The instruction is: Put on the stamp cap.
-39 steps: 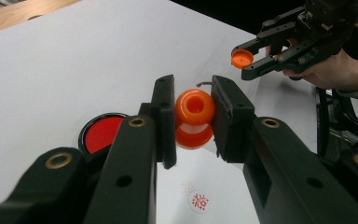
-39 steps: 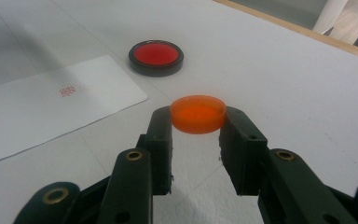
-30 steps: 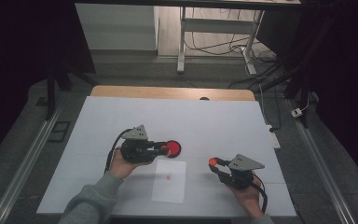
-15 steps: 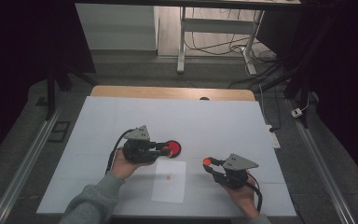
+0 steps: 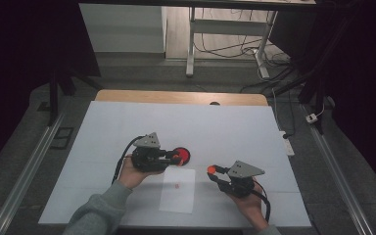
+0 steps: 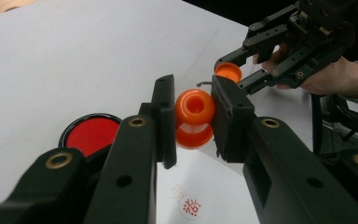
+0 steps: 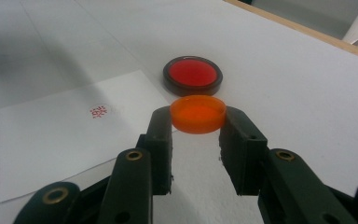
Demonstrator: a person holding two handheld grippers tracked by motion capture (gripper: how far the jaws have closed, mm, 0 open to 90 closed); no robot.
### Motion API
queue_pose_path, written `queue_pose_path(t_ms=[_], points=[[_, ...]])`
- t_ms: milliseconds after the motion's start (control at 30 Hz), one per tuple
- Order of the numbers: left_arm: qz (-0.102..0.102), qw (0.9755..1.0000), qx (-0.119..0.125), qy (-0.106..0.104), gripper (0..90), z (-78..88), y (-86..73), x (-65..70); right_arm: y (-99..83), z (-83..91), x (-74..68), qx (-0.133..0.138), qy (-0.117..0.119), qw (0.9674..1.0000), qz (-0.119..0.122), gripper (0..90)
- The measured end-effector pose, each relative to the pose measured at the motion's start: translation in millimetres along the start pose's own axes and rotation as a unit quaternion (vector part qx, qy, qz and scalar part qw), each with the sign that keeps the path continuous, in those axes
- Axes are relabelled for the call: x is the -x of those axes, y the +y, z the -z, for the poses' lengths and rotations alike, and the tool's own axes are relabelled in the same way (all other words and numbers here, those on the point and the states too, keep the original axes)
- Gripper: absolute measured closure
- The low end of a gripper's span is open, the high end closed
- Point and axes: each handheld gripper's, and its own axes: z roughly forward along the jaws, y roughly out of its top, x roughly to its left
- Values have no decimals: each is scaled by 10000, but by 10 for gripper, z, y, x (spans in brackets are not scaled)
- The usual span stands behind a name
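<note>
The left hand-held gripper (image 6: 193, 119) clamped an orange stamp (image 6: 194, 116) at frame centre; the right hand-held gripper (image 7: 198, 122) clamped what looked like its orange cap (image 7: 198, 113), near the ink pad (image 7: 192, 74) on the desk (image 7: 307, 88).

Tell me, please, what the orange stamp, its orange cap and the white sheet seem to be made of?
The orange stamp looks like moulded plastic: smooth, glossy, with soft highlights. The orange cap seems to be slightly translucent plastic, glowing at its rim. The white sheet is probably plain matte paper: thin, flat, with a red print on it.
</note>
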Motion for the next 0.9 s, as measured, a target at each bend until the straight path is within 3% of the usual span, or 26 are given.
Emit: queue_pose_path(t_ms=[900], points=[[-48, 9999, 9, -105, 716, -75, 25, 44, 131, -232, -144, 30, 253, 9996, 110, 644]])
